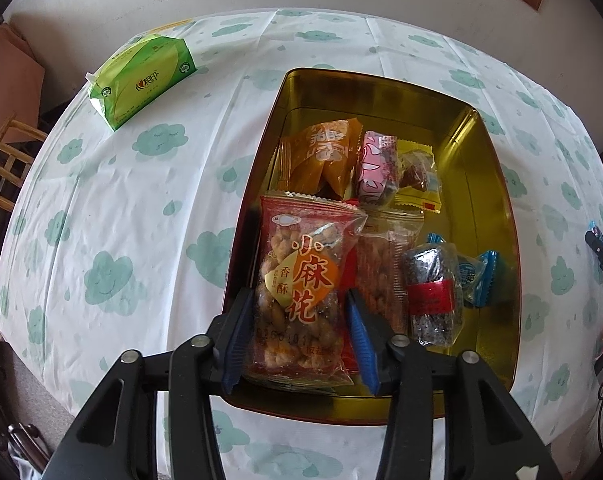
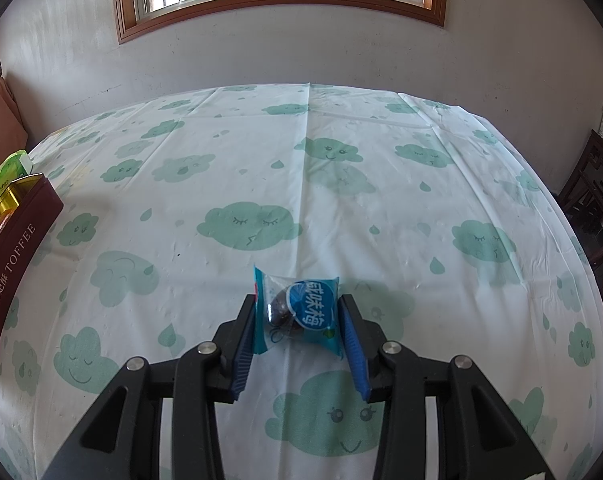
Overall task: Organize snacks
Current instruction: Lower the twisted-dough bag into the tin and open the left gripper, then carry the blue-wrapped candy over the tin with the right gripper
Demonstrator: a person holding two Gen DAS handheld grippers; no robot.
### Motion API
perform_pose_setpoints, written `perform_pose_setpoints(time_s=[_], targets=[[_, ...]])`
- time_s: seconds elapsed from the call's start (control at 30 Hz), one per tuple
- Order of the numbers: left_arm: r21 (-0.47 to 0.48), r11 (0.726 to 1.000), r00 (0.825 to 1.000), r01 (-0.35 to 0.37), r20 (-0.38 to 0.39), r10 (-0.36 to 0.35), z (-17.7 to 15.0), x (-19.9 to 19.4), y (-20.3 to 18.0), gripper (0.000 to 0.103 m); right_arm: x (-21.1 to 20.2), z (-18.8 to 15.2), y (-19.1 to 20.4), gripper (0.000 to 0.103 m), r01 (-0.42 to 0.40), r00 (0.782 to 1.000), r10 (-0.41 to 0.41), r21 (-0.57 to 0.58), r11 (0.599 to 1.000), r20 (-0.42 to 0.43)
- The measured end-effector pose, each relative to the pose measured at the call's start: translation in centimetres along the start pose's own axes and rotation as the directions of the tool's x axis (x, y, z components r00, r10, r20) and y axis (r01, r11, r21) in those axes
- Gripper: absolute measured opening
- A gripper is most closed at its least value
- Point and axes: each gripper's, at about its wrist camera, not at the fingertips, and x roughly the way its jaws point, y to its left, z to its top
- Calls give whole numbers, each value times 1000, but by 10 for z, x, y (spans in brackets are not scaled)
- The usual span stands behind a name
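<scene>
Plum packet (image 2: pixel 301 312) pinched between right fingers (image 2: pixel 243 344)

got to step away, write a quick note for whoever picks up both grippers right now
Left gripper: jaws open around the red bag of fried twists, which lies in the gold tin.
Right gripper: shut on a blue plum candy, over the table.
Done: several snacks are in the tin, including an orange packet and a pink one.
Left: bring the blue candy over to the tin.
</scene>
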Motion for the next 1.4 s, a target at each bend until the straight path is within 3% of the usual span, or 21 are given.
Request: perform_pose_setpoints(time_s=[0.27,0.4,0.6,0.8,0.9,1.1,1.4], targets=[[-45,997,997,59,51,-57,0,-12,5,53,0,0,0,41,1,1000,-1,0,1000,0],[-71,994,989,80,134,-70,-1,-33,10,56,0,0,0,41,1,1000,-1,0,1000,0],[-93,995,971,38,239,-15,-4,-65,17,63,0,0,1,41,6,1000,-6,-4,1000,0],[-115,993,956,-39,285,70,-16,-84,23,72,1,2,-1,41,17,1000,-16,6,1000,-16],[-114,991,951,-63,293,95,-20,-85,23,77,1,2,0,39,24,999,-24,10,1000,-24],[-97,989,953,-114,272,137,-26,-76,21,79,1,4,1,39,40,999,-39,22,999,-34],[-98,987,959,-127,242,147,-27,-66,19,81,1,7,12,37,99,993,-97,26,995,-63]])
